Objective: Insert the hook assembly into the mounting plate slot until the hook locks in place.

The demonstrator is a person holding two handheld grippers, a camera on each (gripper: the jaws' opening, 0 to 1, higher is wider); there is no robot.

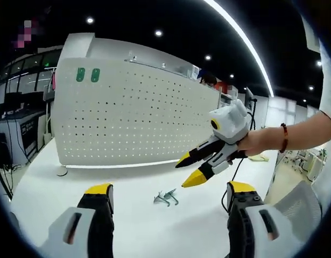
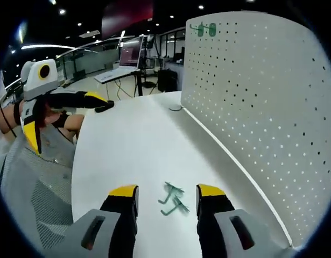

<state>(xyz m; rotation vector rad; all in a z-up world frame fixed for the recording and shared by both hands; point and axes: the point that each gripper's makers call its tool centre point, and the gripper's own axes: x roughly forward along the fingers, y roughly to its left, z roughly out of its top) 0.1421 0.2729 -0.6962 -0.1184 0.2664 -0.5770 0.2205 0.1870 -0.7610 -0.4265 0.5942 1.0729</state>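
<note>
I am holding both grippers wide apart and empty: left gripper [image 1: 168, 198], right gripper [image 2: 167, 198]. The hooks [image 2: 173, 200] are lying loose on the desk [image 2: 127, 150], near the pegboard [image 2: 262, 97]; a careless pinch risks scattering them.

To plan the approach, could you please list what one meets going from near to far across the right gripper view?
Right hand-held gripper with its jaws apart → green hooks lying on the white table → cable base at the table's far end → green tags atop the pegboard.
</note>
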